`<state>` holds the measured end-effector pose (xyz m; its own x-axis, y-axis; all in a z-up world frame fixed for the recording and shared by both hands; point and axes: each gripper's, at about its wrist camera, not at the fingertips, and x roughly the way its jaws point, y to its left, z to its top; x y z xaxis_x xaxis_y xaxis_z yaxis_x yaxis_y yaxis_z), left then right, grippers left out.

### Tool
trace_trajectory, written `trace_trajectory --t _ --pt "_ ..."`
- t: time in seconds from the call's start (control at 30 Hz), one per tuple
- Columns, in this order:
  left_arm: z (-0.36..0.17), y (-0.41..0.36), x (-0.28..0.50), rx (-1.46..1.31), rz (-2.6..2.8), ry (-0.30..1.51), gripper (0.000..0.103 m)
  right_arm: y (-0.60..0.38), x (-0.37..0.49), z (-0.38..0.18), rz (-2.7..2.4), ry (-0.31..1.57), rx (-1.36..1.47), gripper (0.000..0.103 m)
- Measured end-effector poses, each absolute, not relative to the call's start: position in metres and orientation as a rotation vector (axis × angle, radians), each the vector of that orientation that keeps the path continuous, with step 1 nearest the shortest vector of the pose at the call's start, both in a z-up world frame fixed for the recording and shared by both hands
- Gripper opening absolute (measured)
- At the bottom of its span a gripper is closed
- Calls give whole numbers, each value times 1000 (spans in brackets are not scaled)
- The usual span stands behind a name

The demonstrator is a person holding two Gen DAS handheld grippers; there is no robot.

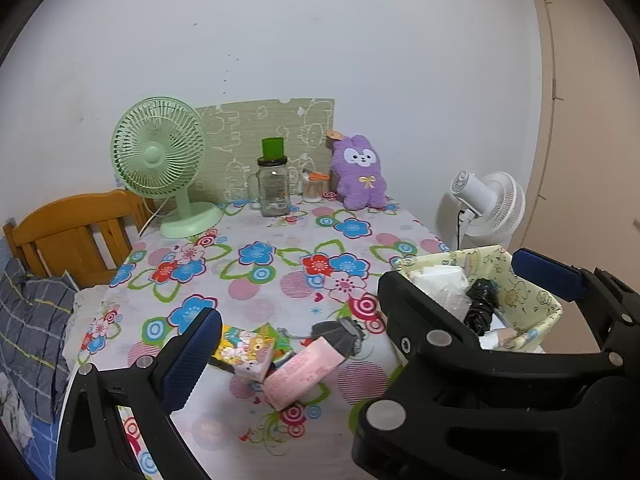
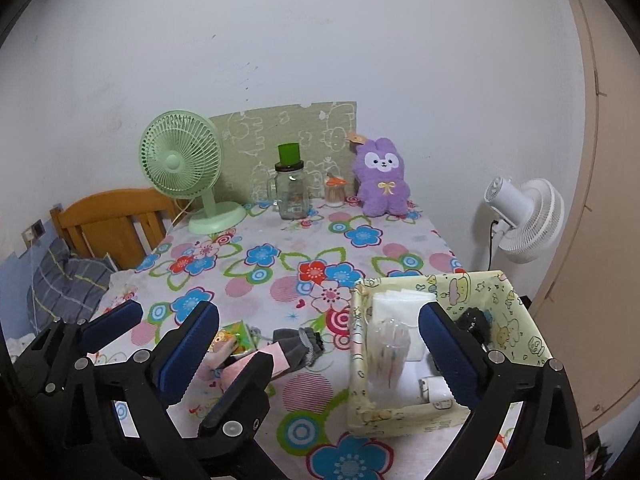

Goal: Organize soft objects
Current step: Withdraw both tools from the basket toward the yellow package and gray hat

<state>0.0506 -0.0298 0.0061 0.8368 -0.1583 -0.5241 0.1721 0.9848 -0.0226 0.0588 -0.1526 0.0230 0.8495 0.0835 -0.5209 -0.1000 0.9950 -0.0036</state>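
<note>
On the worktop [image 2: 280,248]: we are seeing
Right claw [image 2: 320,356]: gaping wide, empty.
Left claw [image 1: 366,296]: spread, empty.
Basket [image 2: 516,320]: contents partly hidden.

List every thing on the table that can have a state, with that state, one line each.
Left tool: open, holding nothing.
Right tool: open, holding nothing.
Basket: open top, partly filled.
Green fan: upright; whether it runs cannot be told.
Glass jar: upright, lid on.
Purple plush: upright against the wall.
Grey gloves: lying on the table, outside the basket.
Pink pack: lying flat, outside the basket.
</note>
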Motion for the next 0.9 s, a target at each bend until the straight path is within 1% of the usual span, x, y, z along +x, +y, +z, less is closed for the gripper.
trace_trajectory --t 0.4,0.77,0.9 --pt "-2 -6 57 30 -120 547 103 -131 67 14 102 540 -40 103" --pt "-21 16 69 5 -101 586 103 -120 82 -7 132 598 -21 102" --pt "-32 23 76 0 -92 614 103 -115 90 -18 140 627 -17 96"
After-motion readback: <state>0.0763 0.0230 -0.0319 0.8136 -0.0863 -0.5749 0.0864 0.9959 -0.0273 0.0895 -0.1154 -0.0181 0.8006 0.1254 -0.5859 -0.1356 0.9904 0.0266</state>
